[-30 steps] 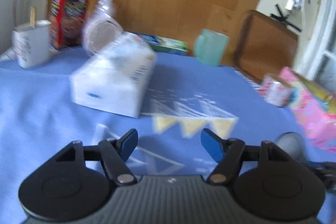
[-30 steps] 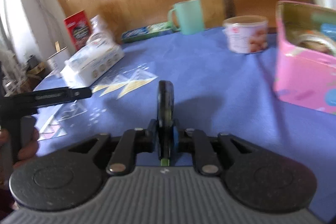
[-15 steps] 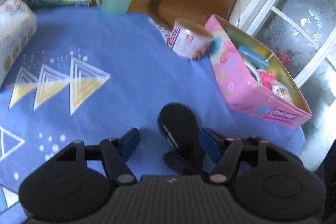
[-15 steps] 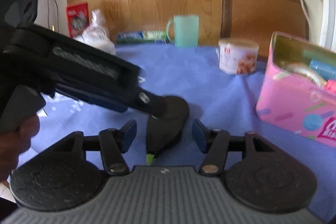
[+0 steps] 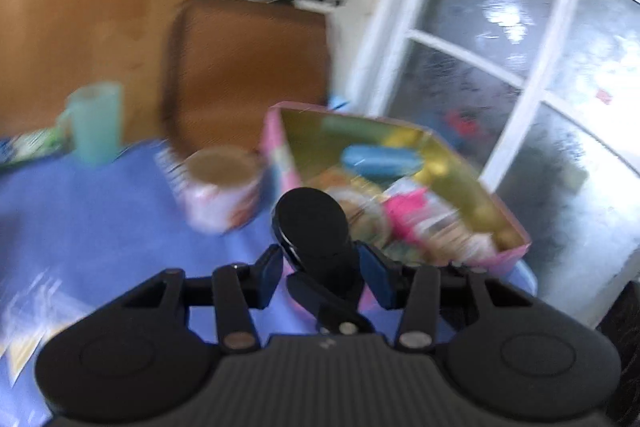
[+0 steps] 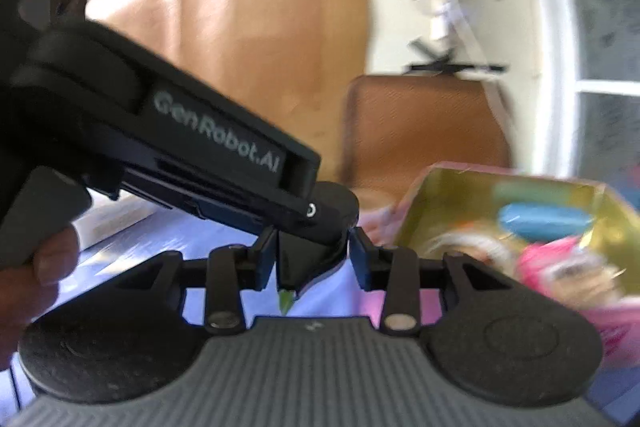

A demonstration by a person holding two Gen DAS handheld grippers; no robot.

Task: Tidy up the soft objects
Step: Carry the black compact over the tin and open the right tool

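A black round soft object [image 5: 312, 223] sits between the fingers of my left gripper [image 5: 320, 271], which close on its dark lower part. In the right wrist view the same black object [image 6: 320, 235] lies between the parted fingers of my right gripper [image 6: 312, 259], which stand apart from it. The left gripper's black body [image 6: 168, 131] crosses that view from the left. Both grippers are raised above the blue tablecloth [image 5: 92, 211], close to an open pink box [image 5: 404, 183] with a gold lining, which holds blue and pink items; the box also shows in the right wrist view [image 6: 520, 227].
A white printed tub [image 5: 218, 191] stands left of the pink box. A mint mug [image 5: 96, 123] is at the back left. A brown chair back [image 5: 248, 67] rises behind the table. A white-framed glass door [image 5: 520, 47] is at the right.
Both grippers have lifted and swung right toward the pink box with the black object. The left fingers have closed in on it. The right fingers stay apart.
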